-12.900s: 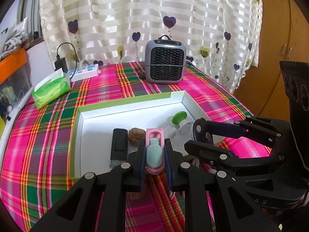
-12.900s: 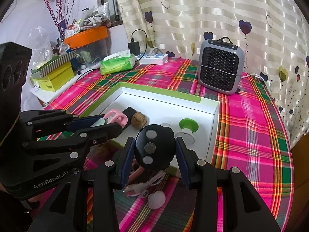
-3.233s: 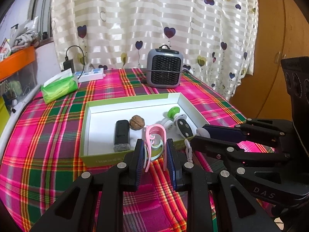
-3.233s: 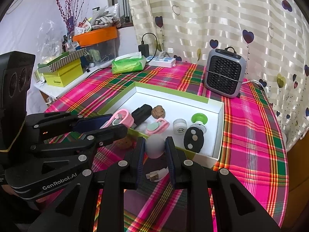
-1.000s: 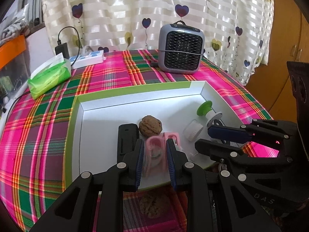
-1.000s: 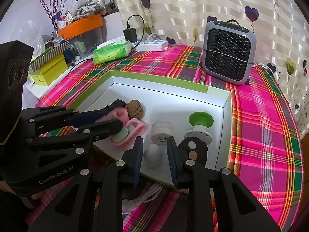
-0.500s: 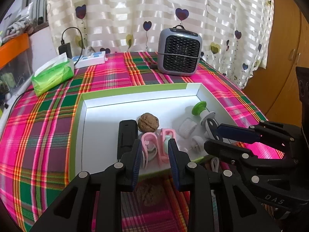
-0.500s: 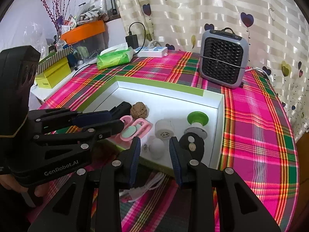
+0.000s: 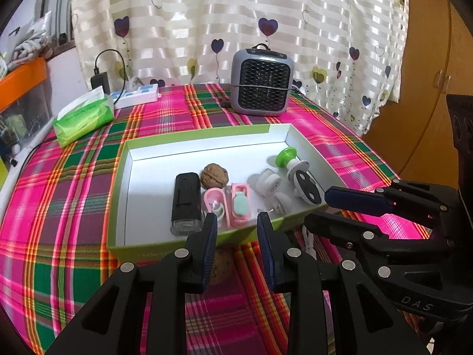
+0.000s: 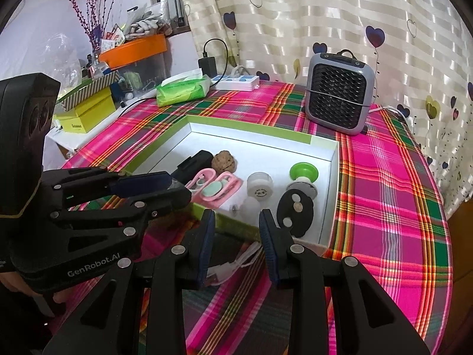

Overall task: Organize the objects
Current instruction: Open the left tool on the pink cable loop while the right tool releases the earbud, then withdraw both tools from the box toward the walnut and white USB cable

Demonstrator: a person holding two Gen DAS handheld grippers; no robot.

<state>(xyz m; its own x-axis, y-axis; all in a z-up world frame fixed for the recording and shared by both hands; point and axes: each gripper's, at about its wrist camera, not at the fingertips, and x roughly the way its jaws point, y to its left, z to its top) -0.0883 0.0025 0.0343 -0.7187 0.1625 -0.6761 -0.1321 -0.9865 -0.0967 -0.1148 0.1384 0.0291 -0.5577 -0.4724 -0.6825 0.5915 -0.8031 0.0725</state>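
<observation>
A woven plaid tablecloth (image 9: 74, 183) covers the surface, matt and soft-looking. The shallow box (image 9: 207, 137) ahead of the hand-held grippers looks like smooth white card with a green paper edge. In it, a walnut (image 9: 215, 176) is rough and wrinkled, and a black case (image 9: 186, 198) is glossy plastic. Beyond, the small heater (image 9: 261, 81) has a matt grey plastic shell, and the curtain (image 9: 236, 14) is satiny cloth.

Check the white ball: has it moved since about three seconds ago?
Yes. Then in the right gripper before the box, the white ball now lies inside, beside the black disc.

tablecloth (image 9: 74, 177): pink-green plaid
tray (image 9: 189, 251): lime outside, white inside
clips (image 9: 241, 204): pink, beyond left jaws
curtain (image 10: 295, 14): cream stripes, hearts
</observation>
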